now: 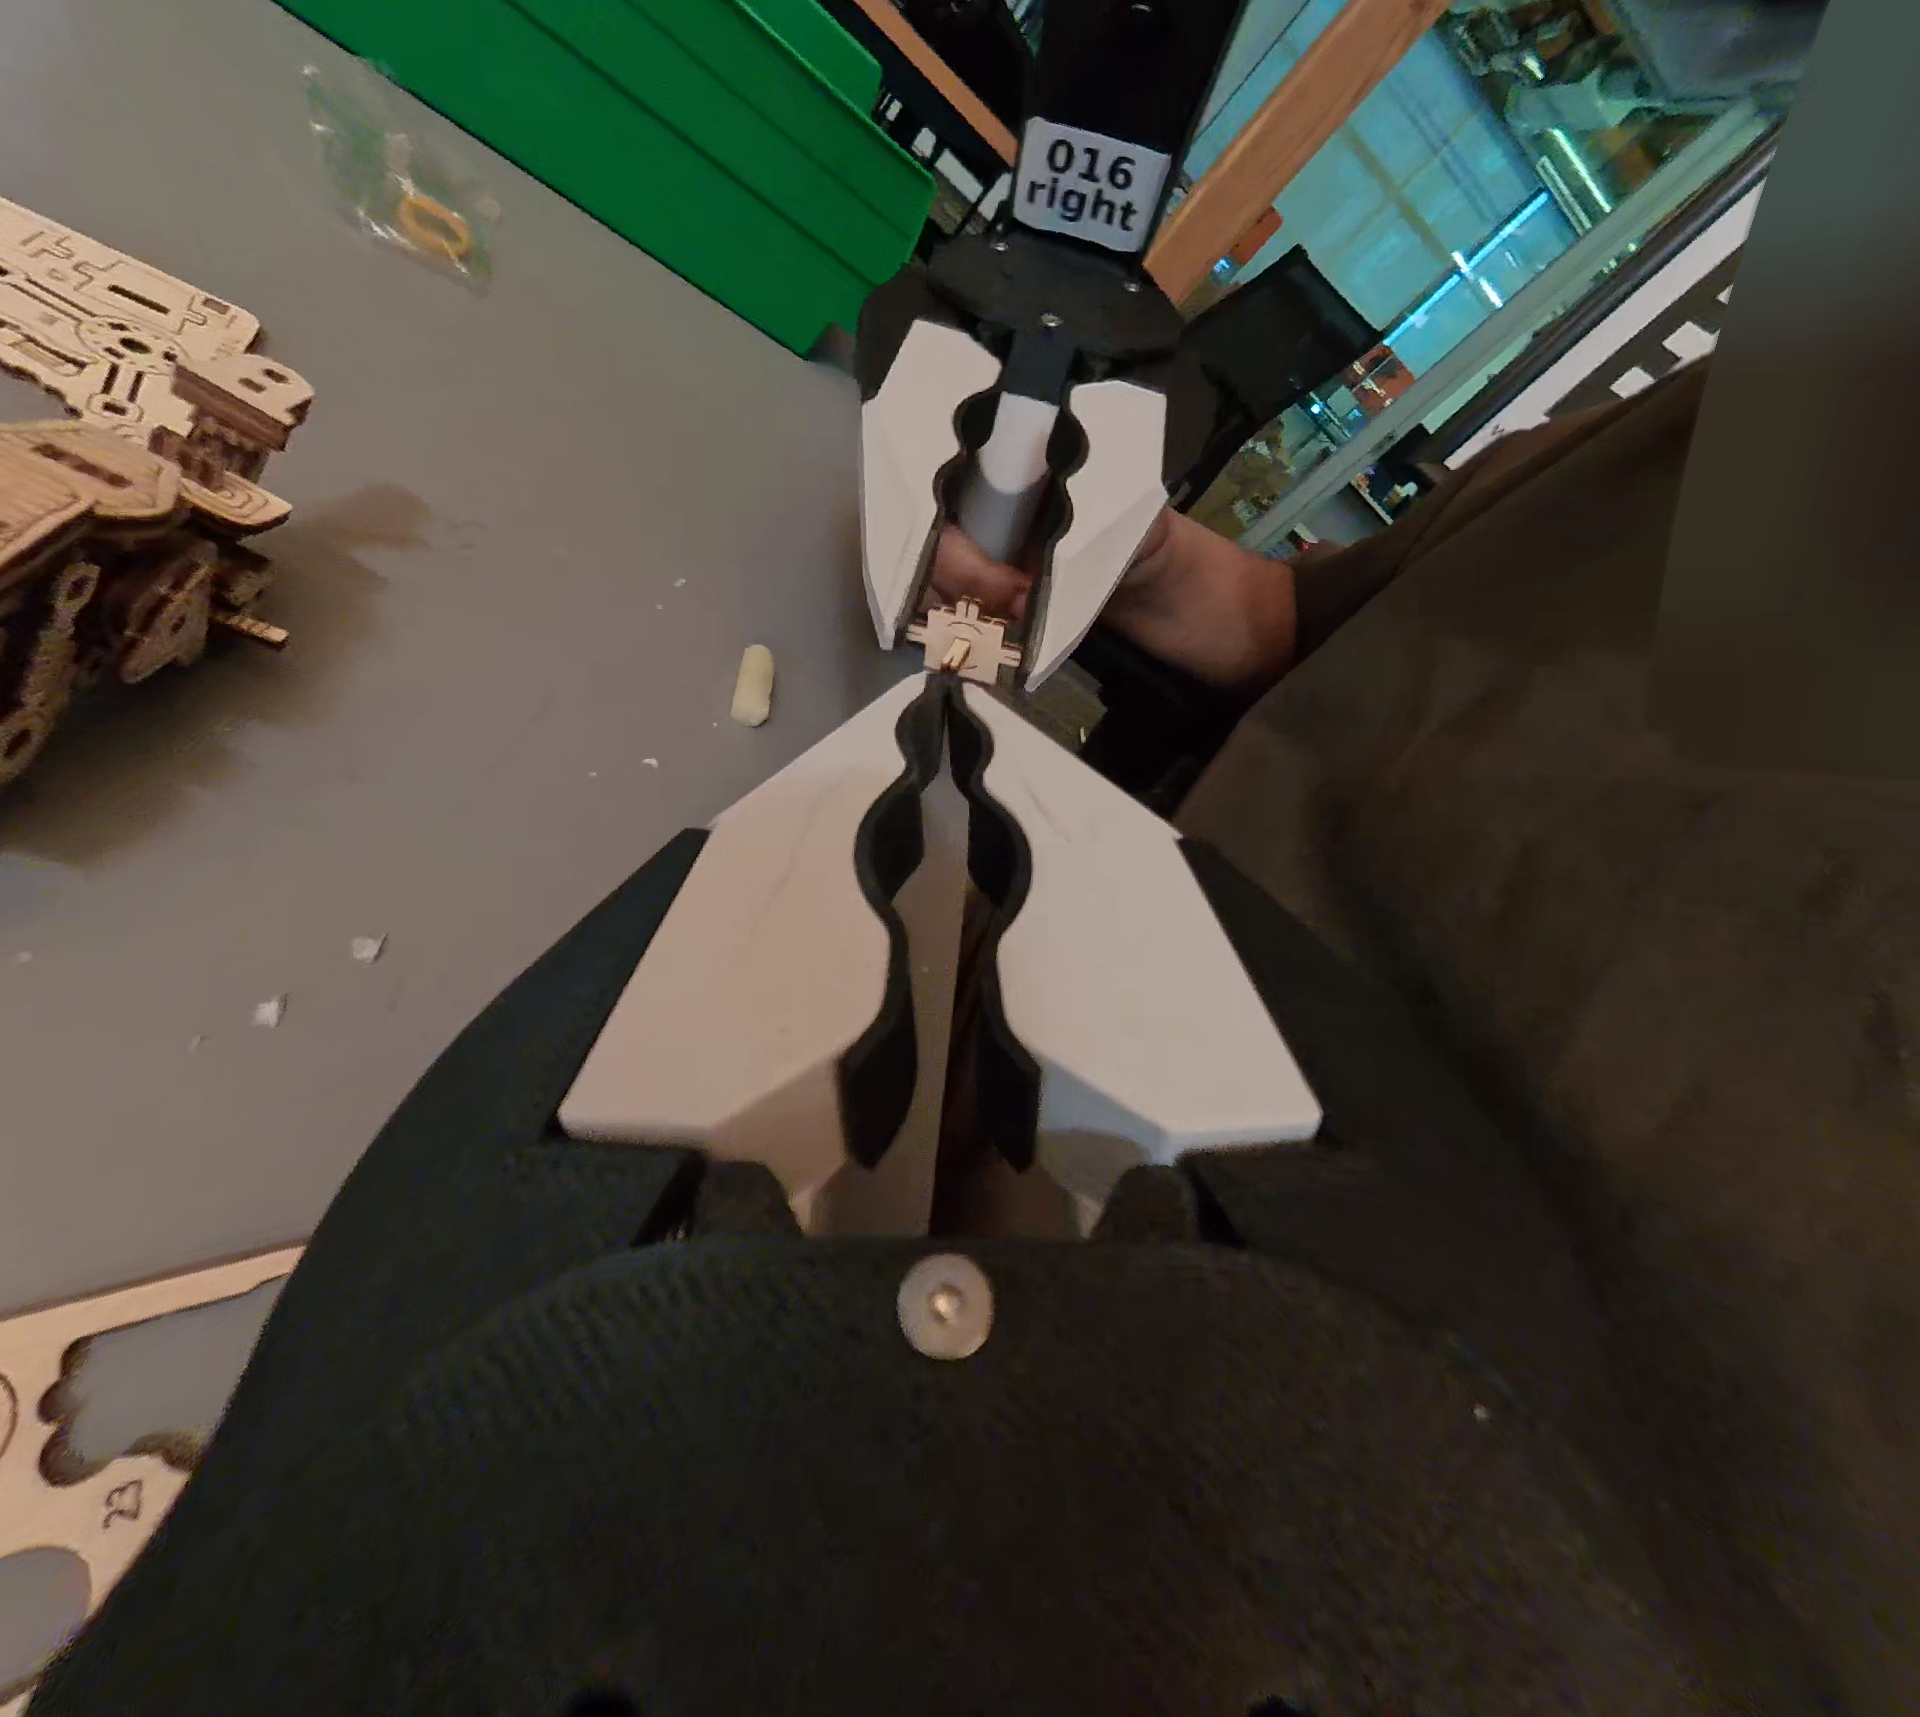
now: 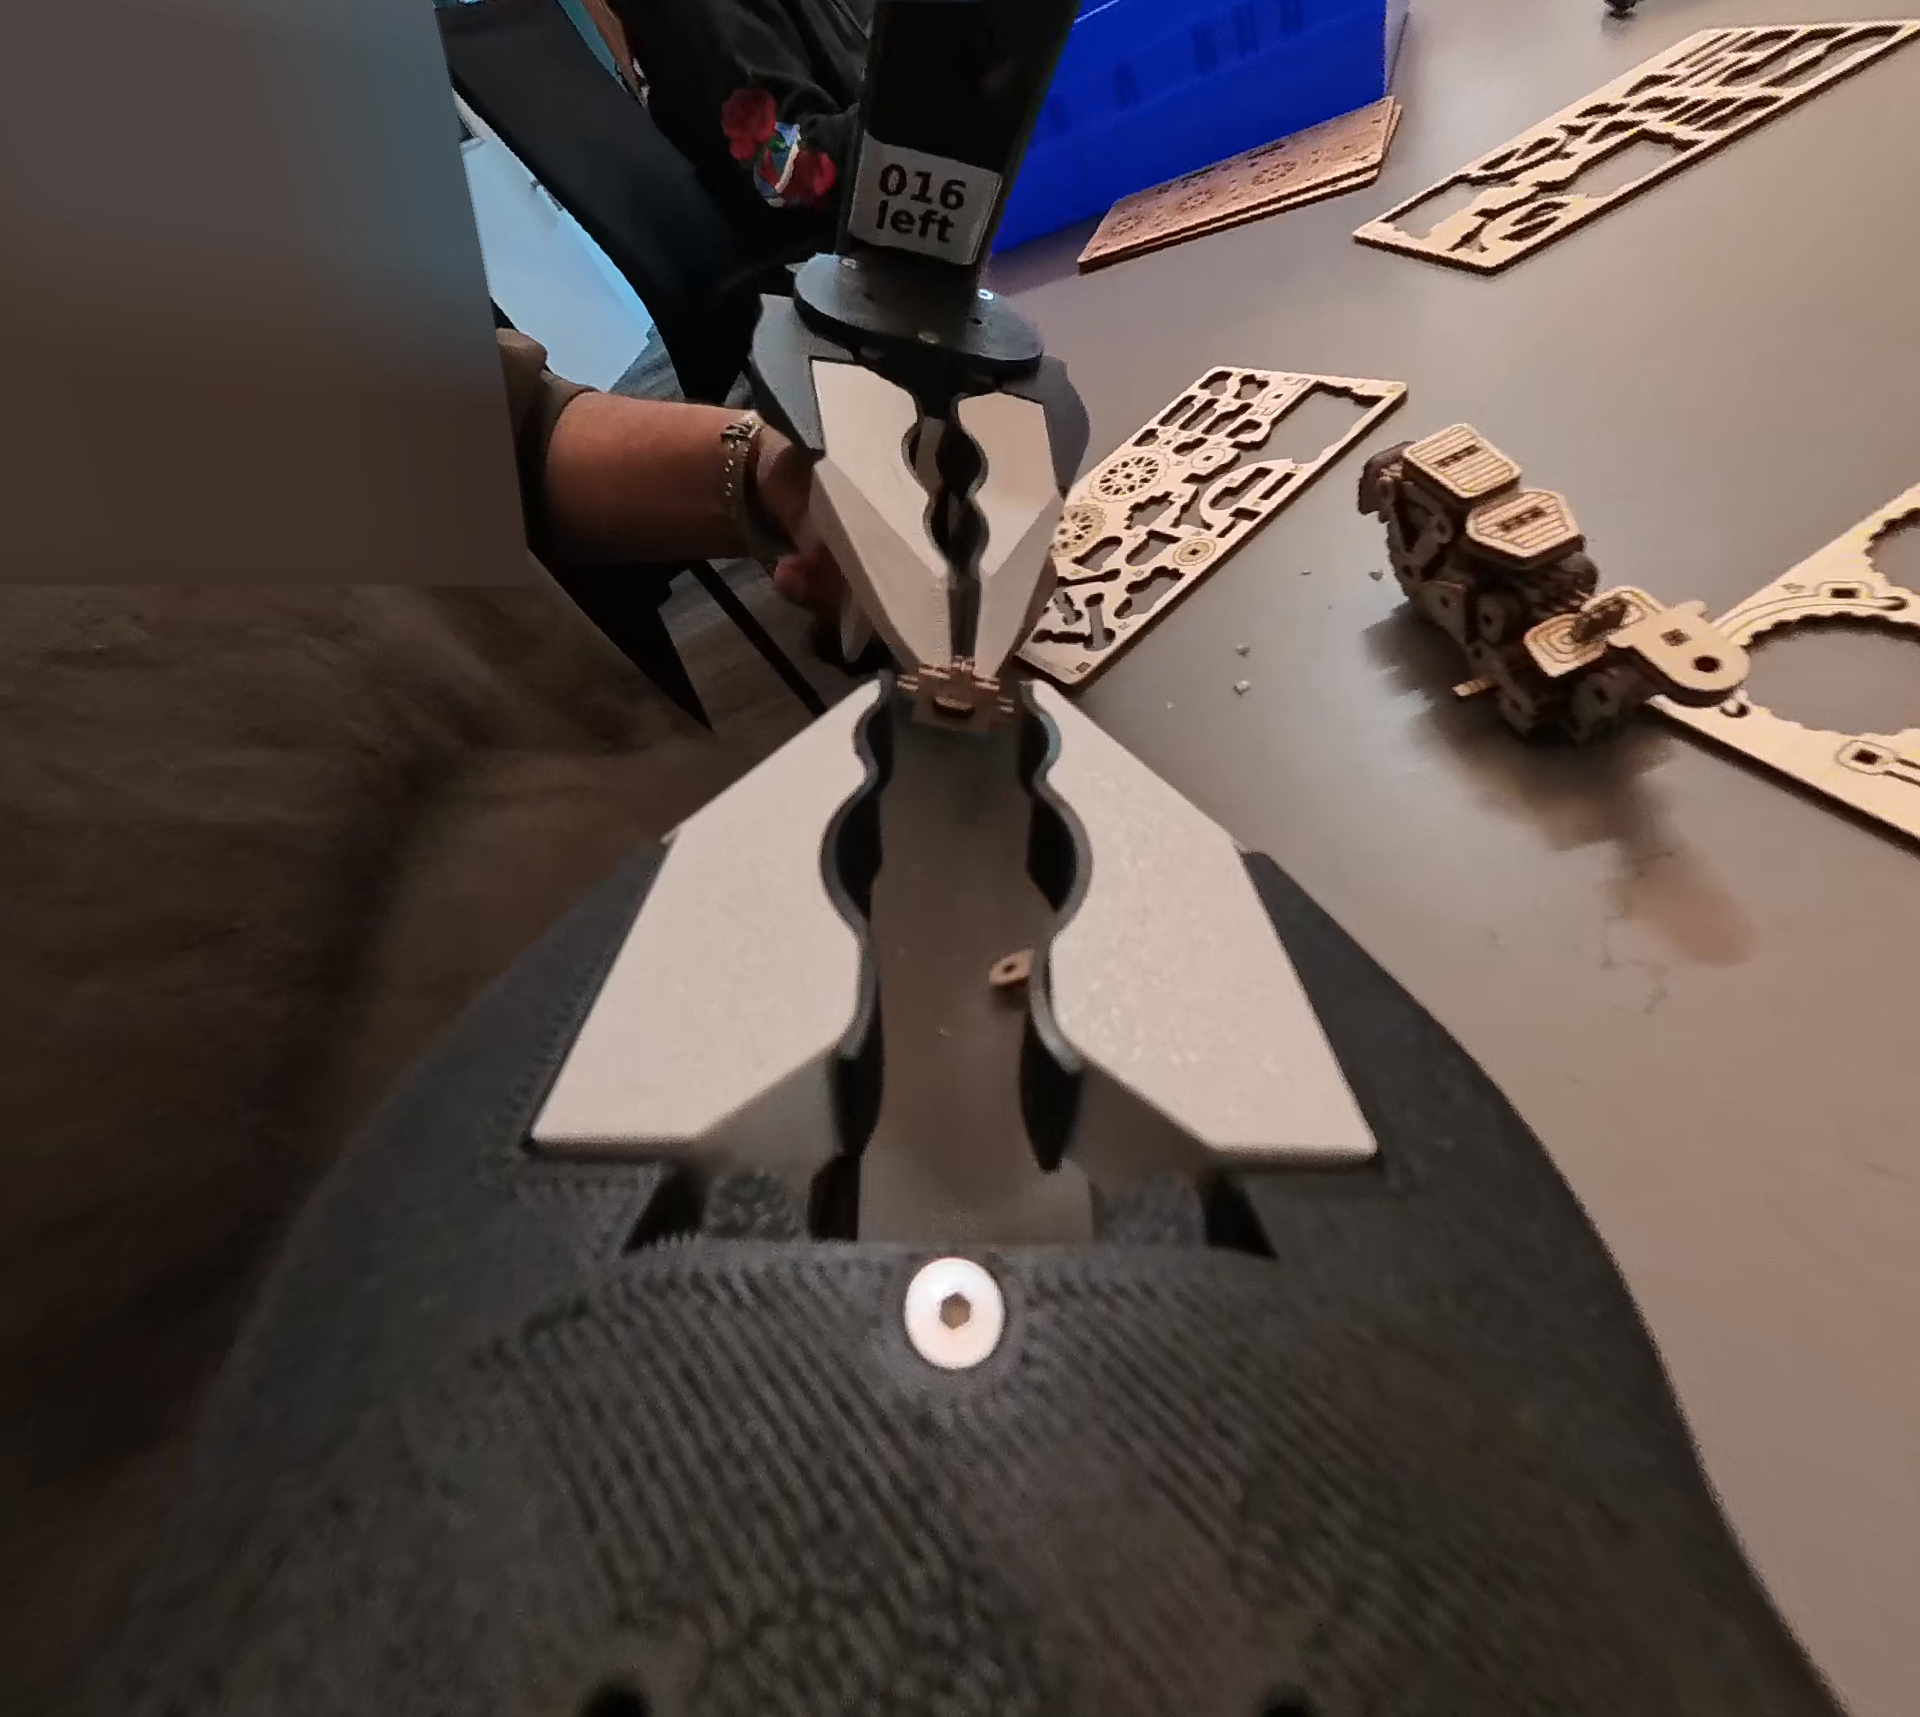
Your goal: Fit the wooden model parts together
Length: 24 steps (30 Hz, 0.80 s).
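A small cross-shaped wooden piece (image 1: 961, 631) (image 2: 956, 696) is held in the air between the two grippers, which face each other tip to tip. My right gripper (image 2: 954, 688) is shut on its two side edges; it also shows in the left wrist view (image 1: 961, 647). My left gripper (image 1: 943, 685) has its fingers closed together on a small wooden peg (image 1: 954, 655) at the middle of the cross piece; it also shows in the right wrist view (image 2: 958, 657). A partly built wooden model (image 1: 104, 545) (image 2: 1496, 545) sits on the grey table.
Punched wooden sheets (image 1: 114, 327) (image 2: 1195, 514) (image 2: 1642, 140) lie around the model. A green bin (image 1: 520, 5) and blue bins (image 2: 1226, 26) stand at the back. A plastic bag (image 1: 405, 181), a white stub (image 1: 753, 685) and a loose wooden bit (image 2: 1008, 969) lie nearby. The grippers are tip to tip, or close to it.
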### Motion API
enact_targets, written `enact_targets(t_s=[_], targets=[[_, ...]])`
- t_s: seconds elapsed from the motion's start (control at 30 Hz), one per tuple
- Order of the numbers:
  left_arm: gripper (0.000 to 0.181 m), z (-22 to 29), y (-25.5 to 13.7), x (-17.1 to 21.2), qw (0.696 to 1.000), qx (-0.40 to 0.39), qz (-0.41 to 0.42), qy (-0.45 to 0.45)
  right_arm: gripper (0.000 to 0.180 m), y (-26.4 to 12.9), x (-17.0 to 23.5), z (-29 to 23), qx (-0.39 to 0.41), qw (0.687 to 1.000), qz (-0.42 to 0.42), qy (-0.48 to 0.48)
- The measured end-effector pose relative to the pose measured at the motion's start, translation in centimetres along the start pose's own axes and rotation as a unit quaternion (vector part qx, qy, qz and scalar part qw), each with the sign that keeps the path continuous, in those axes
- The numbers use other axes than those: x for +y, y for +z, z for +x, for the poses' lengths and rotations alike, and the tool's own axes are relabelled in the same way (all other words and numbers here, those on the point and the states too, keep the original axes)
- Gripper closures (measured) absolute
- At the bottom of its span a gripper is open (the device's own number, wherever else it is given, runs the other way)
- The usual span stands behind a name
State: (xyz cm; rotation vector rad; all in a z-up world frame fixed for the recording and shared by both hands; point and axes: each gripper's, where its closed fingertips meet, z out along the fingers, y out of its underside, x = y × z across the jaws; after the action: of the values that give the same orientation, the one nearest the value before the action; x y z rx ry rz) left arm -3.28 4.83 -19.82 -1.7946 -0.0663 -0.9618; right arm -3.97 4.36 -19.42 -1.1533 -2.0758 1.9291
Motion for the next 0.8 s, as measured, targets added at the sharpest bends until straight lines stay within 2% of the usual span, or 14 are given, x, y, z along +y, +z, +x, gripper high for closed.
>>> enact_targets(t_s=[0.27, 0.43, 0.6, 0.7, 0.8], targets=[[0.176, -0.7, -0.2, 0.1, 0.999, -0.03, -0.009, 0.015, 0.159, -1.8, -0.8, 1.7, 0.041, 0.999, 0.016, -0.005], [0.172, -1.0, 0.5, 1.9, 0.988, -0.081, -0.075, 0.105, 0.159, -2.9, -1.2, 2.4, 0.056, 0.998, 0.026, -0.003], [0.169, -1.8, 1.2, 3.6, 0.949, -0.141, -0.152, 0.235, 0.159, -3.5, -1.8, 2.6, 0.06, 0.997, 0.045, 0.003], [0.18, -1.2, 2.0, 4.7, 0.919, -0.126, -0.207, 0.311, 0.159, -3.9, -1.9, 3.1, 0.065, 0.996, 0.054, 0.013], [0.181, -1.0, 2.4, 5.6, 0.884, -0.104, -0.26, 0.373, 0.159, -4.0, -1.6, 3.3, 0.051, 0.996, 0.061, 0.042]])
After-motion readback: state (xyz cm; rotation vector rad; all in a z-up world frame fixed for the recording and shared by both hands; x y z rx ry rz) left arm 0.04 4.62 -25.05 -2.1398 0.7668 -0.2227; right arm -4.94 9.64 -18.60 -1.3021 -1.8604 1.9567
